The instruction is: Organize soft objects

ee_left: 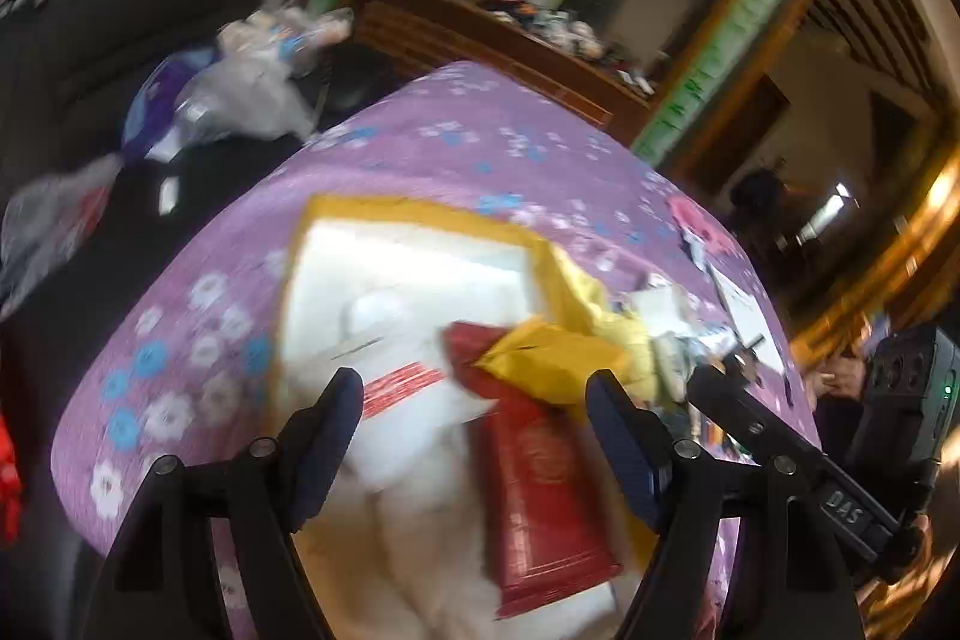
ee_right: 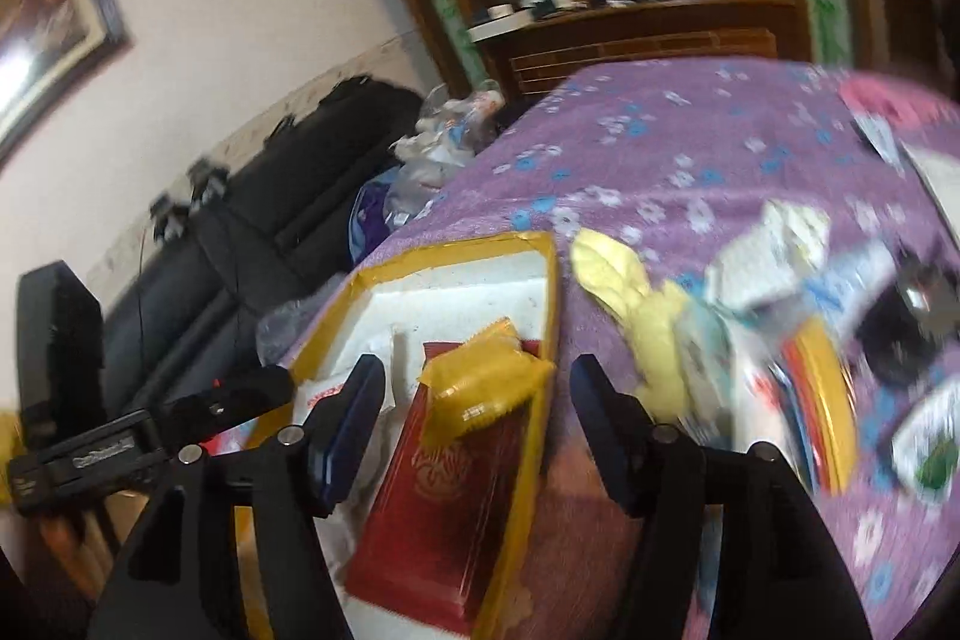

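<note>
Box point(ee_right: 543, 280) with yellow rim sits on the purple cloth point(ee_right: 660, 148); inside lie a red packet point(ee_right: 456, 508) and, across its top end, a yellow pouch point(ee_right: 486, 388). Both grippers stand wide with nothing between the pads: left gripper point(ee_left: 474, 394), right gripper point(ee_right: 474, 388). Loose soft things, a pale yellow cloth point(ee_right: 624, 280) among them, lie to the right of the box, nearer the right gripper, long axis slanting toward it. That one looks the likely next pick.

Pile of small packets point(ee_right: 798, 292) smeared by blur; red pouch point(ee_left: 540, 490) cut off below
</note>
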The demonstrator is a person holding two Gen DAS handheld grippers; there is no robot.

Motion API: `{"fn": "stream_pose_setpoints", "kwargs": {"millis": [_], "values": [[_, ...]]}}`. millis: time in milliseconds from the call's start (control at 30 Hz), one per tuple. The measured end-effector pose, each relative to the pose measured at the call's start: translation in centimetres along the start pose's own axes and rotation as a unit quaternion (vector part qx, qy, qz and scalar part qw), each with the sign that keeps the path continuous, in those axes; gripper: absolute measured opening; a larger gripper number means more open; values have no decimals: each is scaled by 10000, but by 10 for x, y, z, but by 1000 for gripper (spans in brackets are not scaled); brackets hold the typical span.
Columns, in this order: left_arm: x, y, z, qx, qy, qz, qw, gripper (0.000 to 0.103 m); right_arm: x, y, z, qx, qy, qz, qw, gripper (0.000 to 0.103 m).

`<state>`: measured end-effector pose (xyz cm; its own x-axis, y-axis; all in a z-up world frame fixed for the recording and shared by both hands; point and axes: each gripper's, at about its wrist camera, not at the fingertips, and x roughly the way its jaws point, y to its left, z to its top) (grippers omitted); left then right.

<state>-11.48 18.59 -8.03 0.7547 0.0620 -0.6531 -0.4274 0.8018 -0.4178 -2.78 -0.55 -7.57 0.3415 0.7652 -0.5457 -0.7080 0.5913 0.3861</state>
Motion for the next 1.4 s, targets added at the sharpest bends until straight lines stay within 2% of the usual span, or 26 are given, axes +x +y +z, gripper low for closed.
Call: {"fn": "stream_pose_setpoints", "kwargs": {"millis": [100, 200, 367, 433, 633, 800, 900, 1033, 1133, 1300, 1400], "values": [[-8, -24, -4, 399, -170, -29, 9991, 80, -30, -18, -16, 410, -226, -1, 9989, 68], [-23, -37, -17, 439, -168, -122, 9988, 80, -53, -31, -28, 546, -145, -311, 9979, 68], [-49, -61, -46, 242, -300, -92, 9992, 80, -84, -46, -34, 507, 46, -231, 9984, 69], [-51, -74, -57, 215, -169, -206, 9994, 80, -97, -55, -43, 547, 69, -206, 9983, 69], [-35, -121, -83, 294, 42, -153, 9994, 80, -128, -84, -72, 555, 88, -183, 9982, 69], [-22, -154, -101, 194, 195, -57, 9996, 80, -139, -116, -77, 733, 200, -19, 9971, 69], [-25, -165, -108, 232, 106, 95, 9996, 80, -141, -130, -73, 739, 164, 159, 9970, 69], [-26, -164, -107, 266, 141, 299, 9991, 80, -128, -140, -66, 739, 246, 263, 9966, 69], [-15, -164, -97, 380, 173, 317, 9986, 80, -120, -149, -57, 825, 216, 267, 9960, 69], [26, -174, -72, 478, 457, 117, 9977, 80, -112, -173, -41, 1010, 238, -85, 9946, 69], [48, -182, -63, 574, 548, 40, 9968, 80, -105, -191, -24, 1030, 228, -484, 9932, 69]]}}
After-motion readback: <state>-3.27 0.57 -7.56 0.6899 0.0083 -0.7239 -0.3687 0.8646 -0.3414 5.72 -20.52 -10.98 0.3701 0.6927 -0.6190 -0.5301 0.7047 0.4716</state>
